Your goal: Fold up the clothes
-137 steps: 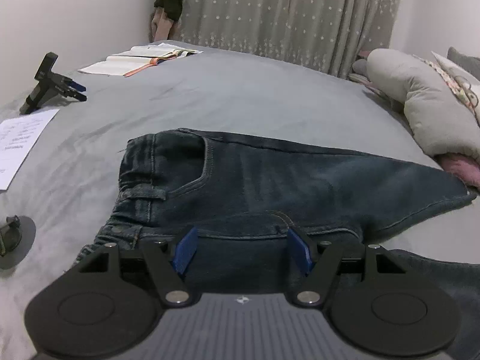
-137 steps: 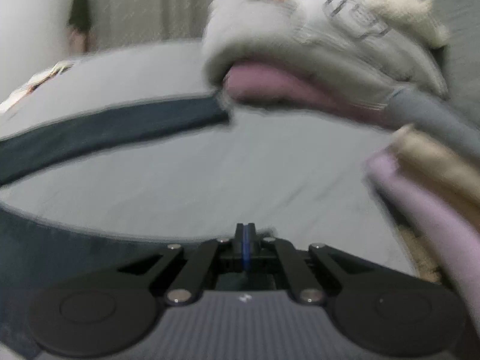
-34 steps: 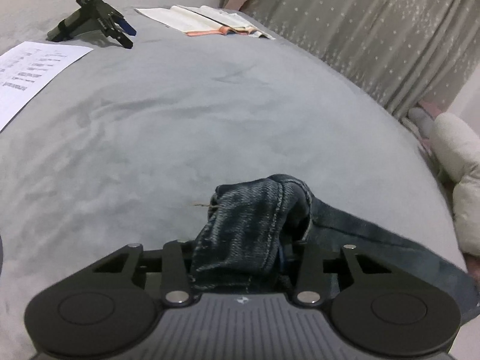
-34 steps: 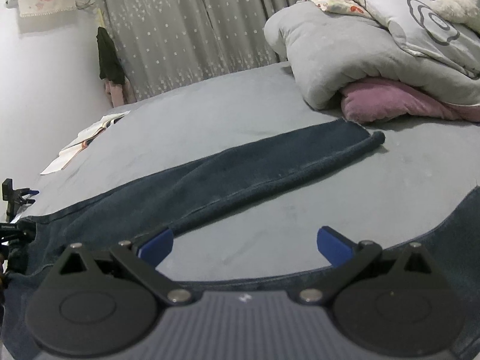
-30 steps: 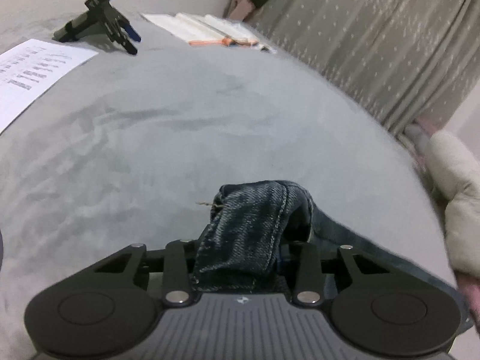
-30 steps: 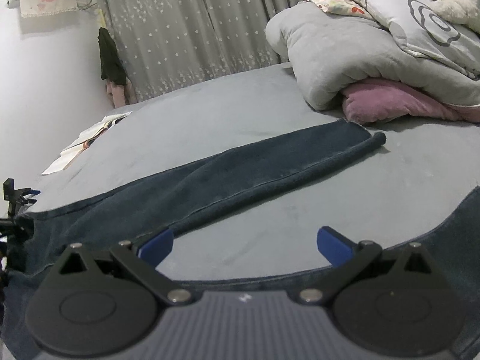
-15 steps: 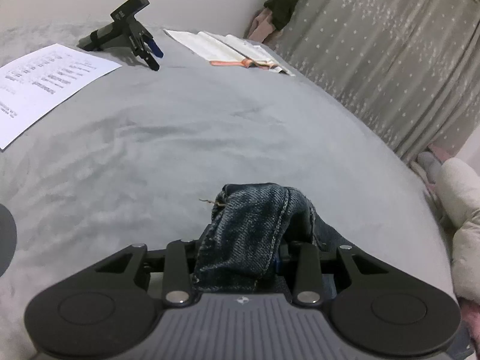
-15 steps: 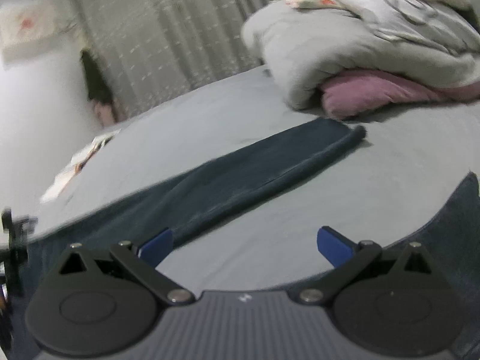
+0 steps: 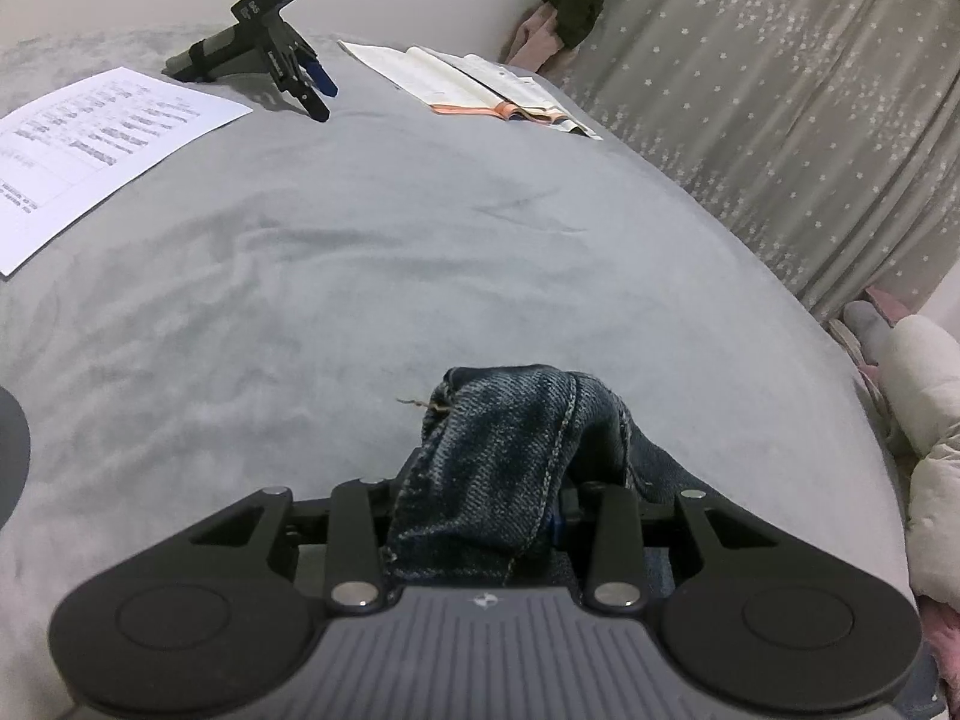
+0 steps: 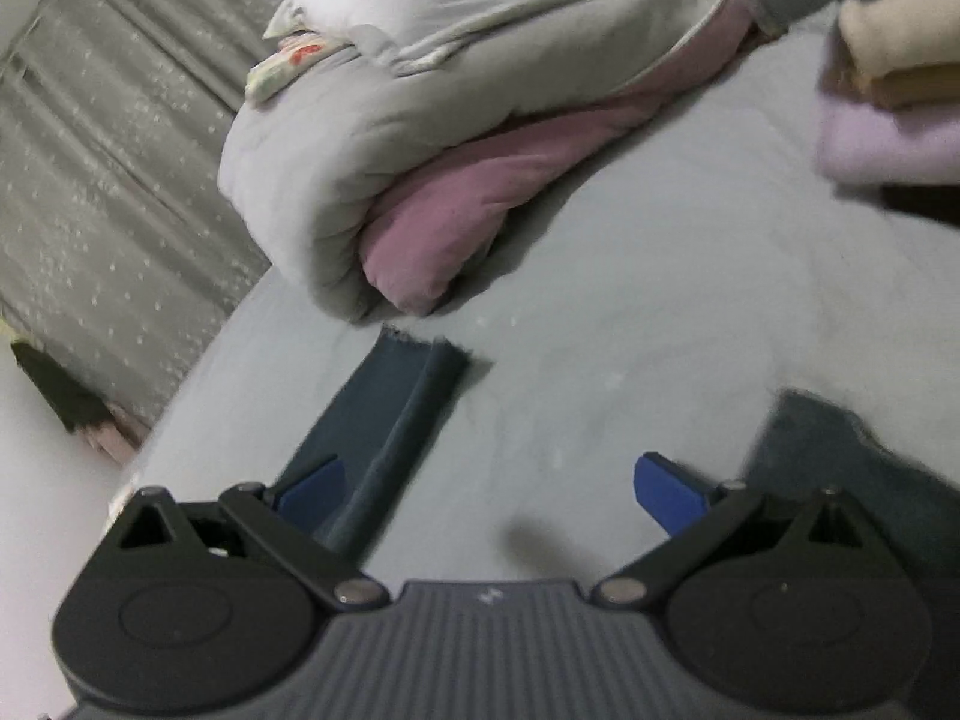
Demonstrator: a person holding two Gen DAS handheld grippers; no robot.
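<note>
Dark blue jeans lie on a grey bed. In the left wrist view my left gripper (image 9: 480, 516) is shut on a bunched fold of the jeans' waist (image 9: 510, 444), held just above the bedspread (image 9: 300, 312). In the right wrist view my right gripper (image 10: 489, 483) is open and empty over bare bedspread. One jeans leg (image 10: 390, 414) runs from under its left finger toward the duvet, its hem a little short of it. The other leg's end (image 10: 840, 456) lies by the right finger.
A rolled grey and pink duvet (image 10: 432, 180) and folded lilac and beige clothes (image 10: 888, 120) lie beyond the right gripper. A printed sheet (image 9: 90, 144), a spare black gripper (image 9: 264, 54) and an open book (image 9: 480, 90) lie at the far left. Curtains (image 9: 780, 90) hang behind.
The right gripper has swung right and toward the leg hems and the duvet, staying open. The left gripper still holds the waist fold and has shifted slightly.
</note>
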